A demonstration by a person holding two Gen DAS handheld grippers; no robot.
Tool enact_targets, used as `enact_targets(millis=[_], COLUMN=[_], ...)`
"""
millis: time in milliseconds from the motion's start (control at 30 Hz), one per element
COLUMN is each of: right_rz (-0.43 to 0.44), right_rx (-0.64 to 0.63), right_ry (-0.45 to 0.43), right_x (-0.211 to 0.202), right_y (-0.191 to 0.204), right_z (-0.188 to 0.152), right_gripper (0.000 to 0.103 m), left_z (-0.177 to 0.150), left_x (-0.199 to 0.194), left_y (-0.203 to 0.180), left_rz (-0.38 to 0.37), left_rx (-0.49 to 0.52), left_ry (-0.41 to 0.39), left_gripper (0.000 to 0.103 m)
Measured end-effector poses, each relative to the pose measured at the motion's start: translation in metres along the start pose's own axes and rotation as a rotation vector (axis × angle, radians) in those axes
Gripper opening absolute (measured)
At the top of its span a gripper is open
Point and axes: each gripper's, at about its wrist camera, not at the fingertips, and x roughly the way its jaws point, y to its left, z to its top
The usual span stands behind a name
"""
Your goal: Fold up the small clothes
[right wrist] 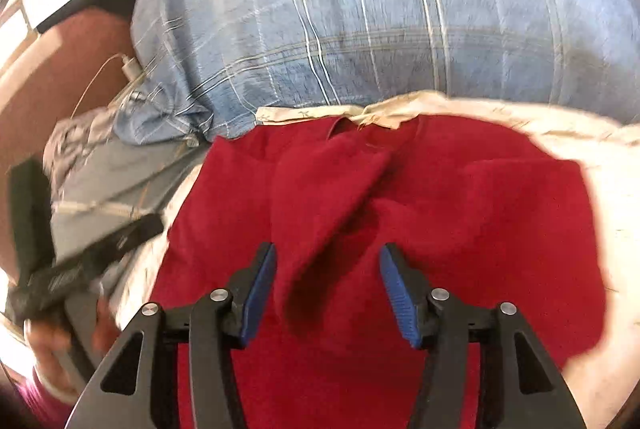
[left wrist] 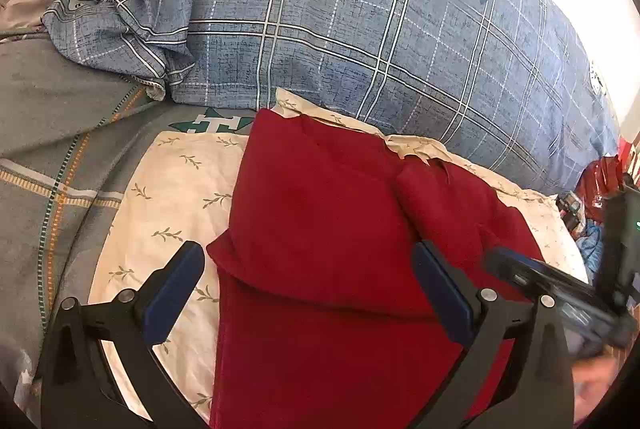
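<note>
Cream leaf-print cloth [left wrist: 172, 197] carries a creased, partly folded red garment [left wrist: 320, 229]; both claws [left wrist: 310, 293] [right wrist: 328, 293] gape, released.

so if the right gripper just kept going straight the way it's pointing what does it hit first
Most likely the red garment: the right gripper is open above it, with a raised fold running between its fingers. Beyond lies the cream cloth, then the blue plaid bedding. Depth is hard to judge in this blurred view.

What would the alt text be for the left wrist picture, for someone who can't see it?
A red garment, partly folded, lies on a cream leaf-print cloth on a bed, with the left gripper above its near edge, jaws wide open. Behind lie a blue plaid pillow and a grey blanket; the right gripper intrudes at right.
</note>
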Motion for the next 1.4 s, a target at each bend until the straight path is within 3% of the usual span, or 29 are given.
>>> enact_targets(millis=[133,267,367,467,567,667,733,900,1000,1067,1100,1233,1267,1300,1333,1400], right_rz=[0.029,0.090,0.085,0.082,0.054,0.040,0.019,-0.155,-0.223,-0.203,-0.200,-0.134,-0.133,-0.133,-0.141,-0.176], right_rx=[-0.033,-0.240,-0.372,-0.410,-0.369,-0.248,-0.160,0.087,0.240,0.288,0.302,0.291,0.295,0.301,0.304,0.295], right_ry=[-0.026,-0.094,-0.054,-0.020,-0.023,-0.055,-0.091,-0.207,-0.187,-0.168,-0.156,-0.093,-0.075,-0.053,-0.036,-0.086], right_x=[0.027,0.018,0.021,0.015,-0.001,-0.033,-0.055,-0.111,-0.118,-0.113,-0.108,-0.074,-0.065,-0.054,-0.046,-0.052], right_y=[0.025,0.081,0.108,0.107,0.090,0.052,0.028,-0.053,-0.099,-0.116,-0.122,-0.129,-0.131,-0.133,-0.135,-0.134], right_z=[0.005,-0.011,-0.034,-0.050,-0.056,-0.054,-0.051,-0.045,-0.043,-0.041,-0.039,-0.026,-0.024,-0.022,-0.021,-0.022], right_gripper=[0.056,0.061,0.061,0.061,0.061,0.061,0.067,0.067,0.069,0.069,0.069,0.065,0.060,0.036,0.020,0.012], left_z=[0.006,0.013,0.015,0.013,0.008,0.004,0.004,0.010,0.013,0.013,0.012,0.018,0.022,0.027,0.033,0.043], left_x=[-0.007,-0.012,-0.012,-0.013,-0.012,-0.007,-0.002,0.016,0.031,0.045,0.051,0.057,0.055,0.052,0.048,0.036], left_y=[0.016,0.037,0.049,0.046,0.040,0.035,0.030,0.007,-0.008,-0.017,-0.022,-0.032,-0.032,-0.033,-0.034,-0.037], left_rz=[0.019,0.033,0.017,0.009,-0.005,-0.013,-0.007,-0.006,0.010,0.022,0.032,0.074,0.071,0.062,0.051,0.032], left_rx=[-0.037,-0.102,-0.156,-0.140,-0.107,-0.095,-0.075,-0.009,0.057,0.100,0.118,0.163,0.162,0.157,0.156,0.162], left_ry=[-0.014,-0.032,-0.031,-0.030,-0.030,-0.006,0.005,0.016,0.046,0.082,0.101,0.099,0.095,0.086,0.072,0.033], left_gripper=[0.103,0.103,0.103,0.103,0.103,0.103,0.103,0.101,0.084,0.060,0.040,0.012,0.012,0.011,0.011,0.011])
